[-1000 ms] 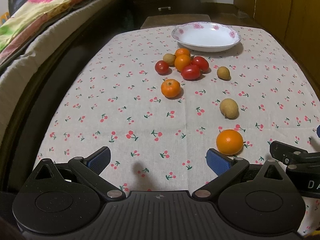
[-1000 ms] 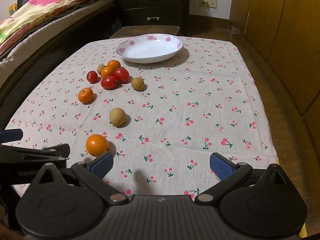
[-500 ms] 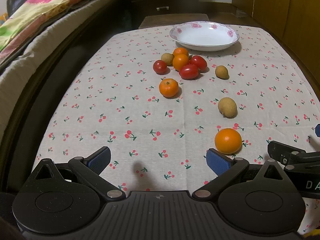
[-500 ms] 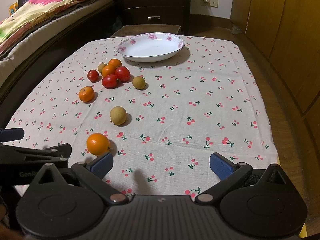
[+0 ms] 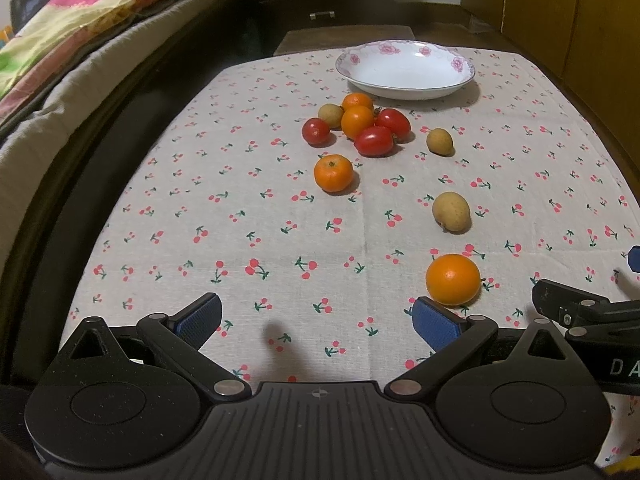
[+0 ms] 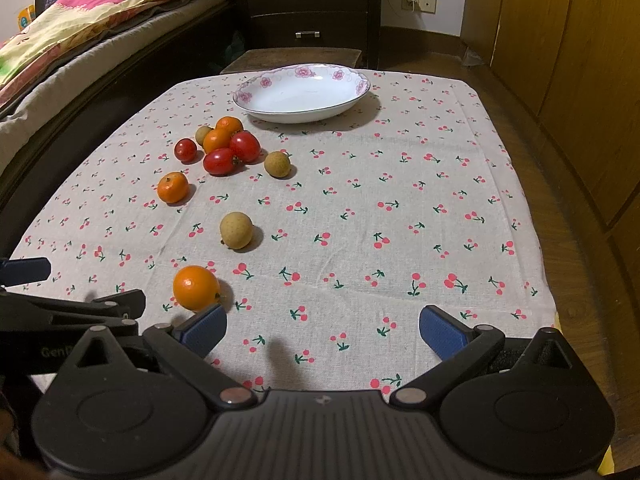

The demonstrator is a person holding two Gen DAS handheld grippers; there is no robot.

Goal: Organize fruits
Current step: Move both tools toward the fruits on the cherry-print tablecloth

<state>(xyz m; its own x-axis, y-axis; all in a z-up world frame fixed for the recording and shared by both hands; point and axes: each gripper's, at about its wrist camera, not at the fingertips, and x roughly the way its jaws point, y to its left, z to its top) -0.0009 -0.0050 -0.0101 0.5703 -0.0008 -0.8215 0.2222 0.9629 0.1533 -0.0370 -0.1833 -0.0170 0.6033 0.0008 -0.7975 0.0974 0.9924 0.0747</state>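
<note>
A white flowered bowl (image 5: pixel 406 70) (image 6: pixel 302 94) stands empty at the far end of the cherry-print tablecloth (image 5: pixel 280 208). Before it lies a cluster of oranges and red tomatoes (image 5: pixel 370 126) (image 6: pixel 224 148), with a lone mandarin (image 5: pixel 333 173) (image 6: pixel 173 187) nearer. Two tan round fruits (image 5: pixel 451 212) (image 6: pixel 236 230) lie further right. The nearest orange (image 5: pixel 453 279) (image 6: pixel 196 287) sits just beyond the right pad of my left gripper (image 5: pixel 316 318), which is open and holds nothing. My right gripper (image 6: pixel 322 330) is open too, the orange just past its left pad.
A bed with a colourful quilt (image 5: pixel 72 28) runs along the table's left side. A dark drawer chest (image 6: pixel 308 8) and a low stool (image 6: pixel 292 58) stand behind the table. Wooden cupboard doors (image 6: pixel 560 40) line the right side.
Both grippers have drifted slightly; the fruits and bowl sit a little further left and lower in the left wrist view. Nothing was picked up and both stay open.
</note>
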